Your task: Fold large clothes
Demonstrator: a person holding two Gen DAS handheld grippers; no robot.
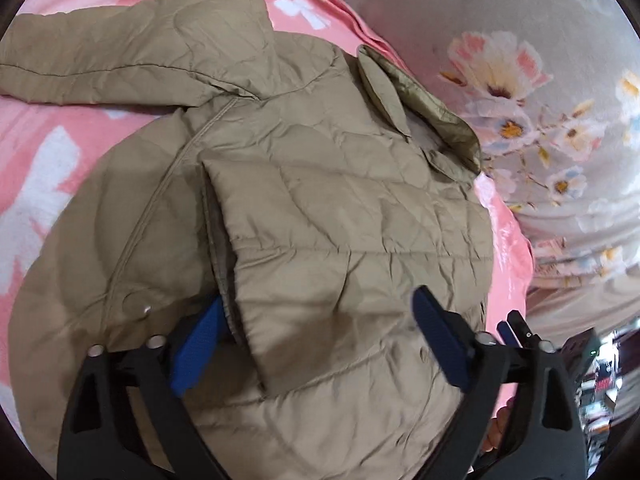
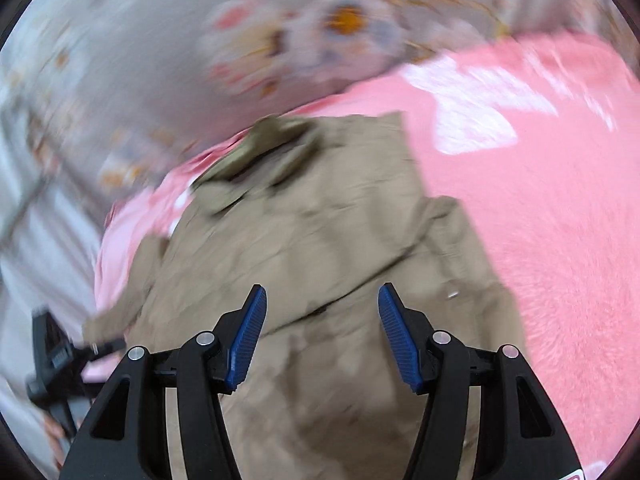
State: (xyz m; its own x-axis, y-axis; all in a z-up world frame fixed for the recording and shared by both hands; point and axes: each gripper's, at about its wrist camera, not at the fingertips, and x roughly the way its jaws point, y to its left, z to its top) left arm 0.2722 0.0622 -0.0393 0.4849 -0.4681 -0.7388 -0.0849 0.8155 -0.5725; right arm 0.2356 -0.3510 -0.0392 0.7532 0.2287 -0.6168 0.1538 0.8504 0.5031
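Quilted khaki jacket (image 1: 320,200) lies spread on a pink fleece blanket (image 1: 52,184) with white patches. One sleeve (image 1: 132,52) stretches out flat toward the upper left of the left wrist view. The other sleeve (image 1: 320,240) is folded across the chest, cuff end nearest the camera. Collar (image 1: 404,92) stands partly open at the upper right, shinier olive lining showing inside. Beyond the blanket edge: grey bedding with a printed flower pattern (image 1: 520,92).

Left gripper (image 1: 316,344): jaws spread wide, blue pads on either side of the folded sleeve's cuff. Left pad (image 1: 196,348) sits against or just under the cuff edge; right pad (image 1: 436,336) hovers over the jacket body, apart from the cuff. No pinch on the fabric. A snap button (image 1: 147,310) shows on the jacket front just beside the left pad.

Right gripper (image 2: 320,340): jaws parted to a middling gap, nothing between the pads, jacket (image 2: 320,240) below them. Right wrist view heavily motion-blurred; contact with cloth cannot be told. The left gripper's black body (image 2: 52,360) appears at the lower left of that view, beside the jacket's edge. Pink blanket (image 2: 540,220) fills the right side
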